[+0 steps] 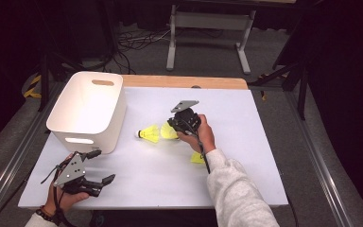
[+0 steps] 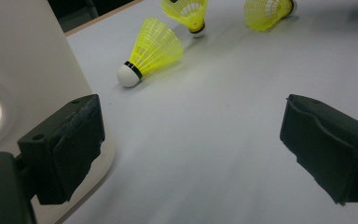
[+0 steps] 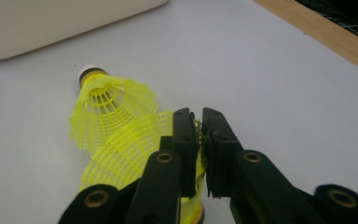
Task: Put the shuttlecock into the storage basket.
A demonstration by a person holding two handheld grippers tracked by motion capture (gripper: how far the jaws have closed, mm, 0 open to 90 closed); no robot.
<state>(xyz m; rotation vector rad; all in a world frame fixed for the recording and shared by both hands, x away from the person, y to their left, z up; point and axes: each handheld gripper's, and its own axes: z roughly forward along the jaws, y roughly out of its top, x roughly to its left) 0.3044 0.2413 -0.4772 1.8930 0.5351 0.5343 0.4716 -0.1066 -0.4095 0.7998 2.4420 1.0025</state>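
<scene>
Looks like a pick-and-drop: yellow shuttlecocks off the desk (image 1: pixel 246 156) into the white plastic bin (image 1: pixel 86 109). Right gripper (image 3: pixel 199 122) clamped on the yellow skirt of one shuttlecock (image 3: pixel 135 156), jaws pinched nearly together with mesh squashed between them. Held near the middle of the desk, just right of a second shuttlecock (image 1: pixel 149 133) lying on its side, cork toward the bin. Third shuttlecock (image 1: pixel 197 158) tucked by the right wrist, partly hidden.

Best to lift straight up first, since the gripped skirt overlaps the neighbour in the right gripper view and could drag it along. Easy on the squeeze too, thin mesh, probably crumples. Then carry left, clear the bin's rim with margin, release over the opening.

Left gripper (image 2: pixel 191 140) wide open, nothing between the jaws, parked low near the front-left corner of the desk, just beside the bin wall. Plenty of bare desk on the right and toward the wooden back edge (image 1: pixel 184 82). Tight spots: bin wall, front edge by the left hand.
</scene>
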